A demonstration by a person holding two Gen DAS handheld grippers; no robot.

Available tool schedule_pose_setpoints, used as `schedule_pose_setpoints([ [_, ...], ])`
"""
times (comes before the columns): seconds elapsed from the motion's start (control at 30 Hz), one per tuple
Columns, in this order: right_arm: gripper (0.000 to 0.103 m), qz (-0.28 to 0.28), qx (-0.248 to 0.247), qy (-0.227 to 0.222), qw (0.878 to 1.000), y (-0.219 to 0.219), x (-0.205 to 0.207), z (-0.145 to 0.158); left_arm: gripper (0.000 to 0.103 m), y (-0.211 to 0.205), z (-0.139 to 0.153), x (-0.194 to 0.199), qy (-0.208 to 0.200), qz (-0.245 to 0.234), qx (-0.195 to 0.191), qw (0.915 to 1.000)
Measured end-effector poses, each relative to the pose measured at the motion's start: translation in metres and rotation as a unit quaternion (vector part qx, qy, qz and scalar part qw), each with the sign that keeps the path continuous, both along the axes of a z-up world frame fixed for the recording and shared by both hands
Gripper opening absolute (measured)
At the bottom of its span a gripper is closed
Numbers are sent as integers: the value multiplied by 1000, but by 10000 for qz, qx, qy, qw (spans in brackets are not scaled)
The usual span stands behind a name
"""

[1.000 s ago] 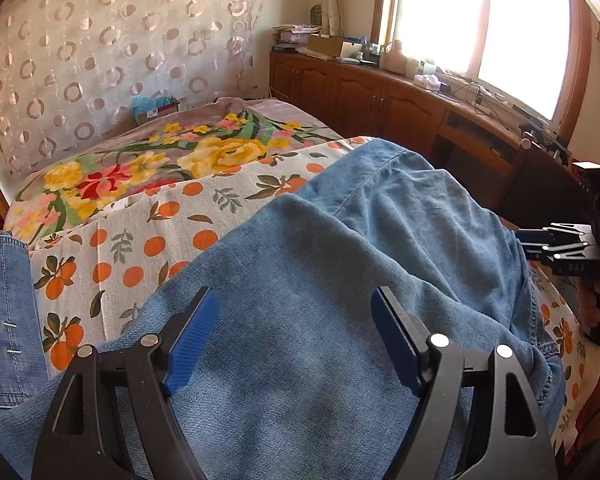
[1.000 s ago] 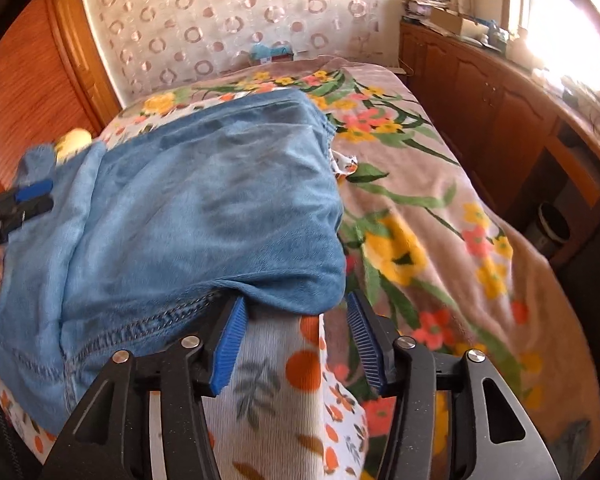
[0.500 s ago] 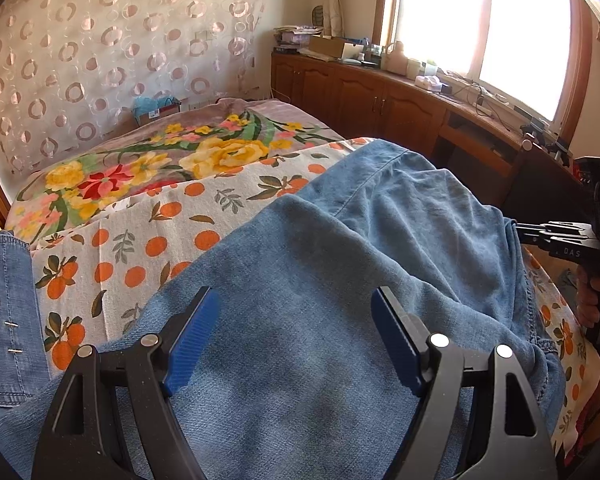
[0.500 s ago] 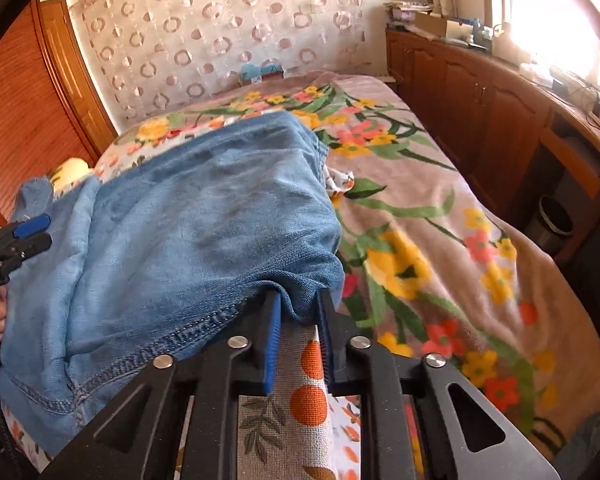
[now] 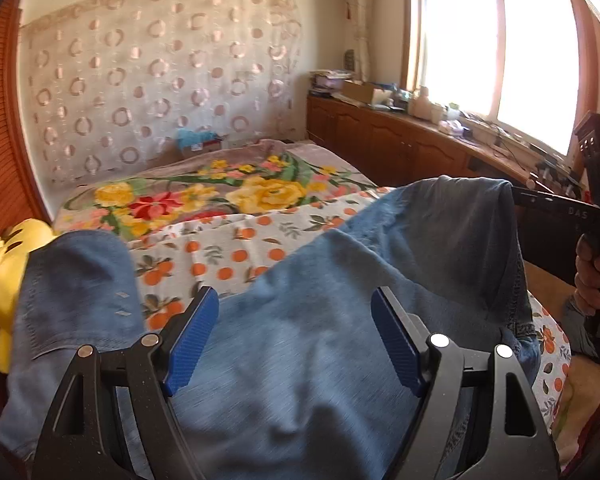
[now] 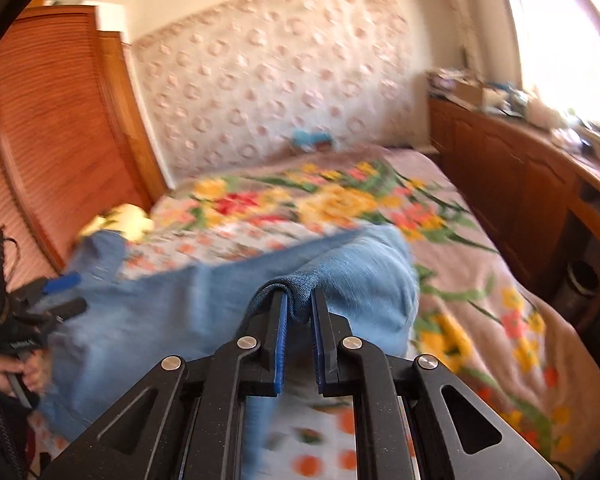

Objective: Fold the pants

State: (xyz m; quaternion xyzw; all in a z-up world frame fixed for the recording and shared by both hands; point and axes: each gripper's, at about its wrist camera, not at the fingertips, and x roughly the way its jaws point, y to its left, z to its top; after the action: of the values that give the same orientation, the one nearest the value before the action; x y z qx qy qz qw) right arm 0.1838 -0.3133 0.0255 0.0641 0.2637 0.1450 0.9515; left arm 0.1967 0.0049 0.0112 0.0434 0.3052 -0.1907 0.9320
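Right gripper [image 6: 298,312] has its blue pads clamped on a fold of denim at the edge of the pants [image 6: 204,300], and that pinched corner stands up off the bed [image 6: 480,280] like a little tent! From the other side you can see the same gripper [image 5: 518,196] holding that corner high, cloth hanging down in a slope, a hand [image 5: 592,276] wrapped round its handle.

Left gripper [image 5: 296,344] is a different story: jaws spread wide, nothing between the pads, hovering over the middle of the pants [image 5: 320,340]. Denim fills the view underneath, but the pads are not pressing on it.

The pants lie across the near end of the bed, on the white sheet with oranges [image 5: 236,248], one part stretched off to the left beside a yellow soft toy [image 5: 4,268].

How will this cloth behave? Judging by the drape, it is soft but with some body and weight; it sags between held points and will not keep a shape alone. A grip on one corner will drag the rest unevenly. The stitched hem or seam edge looks like the best place to take hold, thick and unlikely to slip from the pads. The free gripper would do well to take a matching edge point, so the fold comes over square and not twisted.
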Motion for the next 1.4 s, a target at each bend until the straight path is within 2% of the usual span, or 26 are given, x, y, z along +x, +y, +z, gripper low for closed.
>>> schedule_pose_setpoints([
  [0.2,11,909,9,-297,9954,69,-35,14,80,31,13,-32,-244,354,-99,9990],
  [0.37,11,1221,-290,-142,9920,93,-63,-9,80,46,19,-57,-367,525,-161,9978],
  [0.63,13,1116,-279,261,9930,77,-87,-41,80,45,18,-82,-345,517,-320,9976],
  [0.83,18,888,-164,423,9950,69,-91,-30,80,31,7,-85,-198,387,-208,9988],
  [0.97,20,659,-270,375,9968,49,-103,-35,80,18,-2,-90,-119,266,-165,9994],
  [1.03,26,532,-362,405,9971,42,-105,-40,80,12,-6,-91,-68,198,-150,9997],
  [1.2,30,218,-429,590,9971,27,-95,-52,80,2,-12,-93,1,125,-94,9999],
  [1.4,46,135,-393,599,9973,28,-70,-52,80,-1,-18,-93,105,118,-7,9999],
])
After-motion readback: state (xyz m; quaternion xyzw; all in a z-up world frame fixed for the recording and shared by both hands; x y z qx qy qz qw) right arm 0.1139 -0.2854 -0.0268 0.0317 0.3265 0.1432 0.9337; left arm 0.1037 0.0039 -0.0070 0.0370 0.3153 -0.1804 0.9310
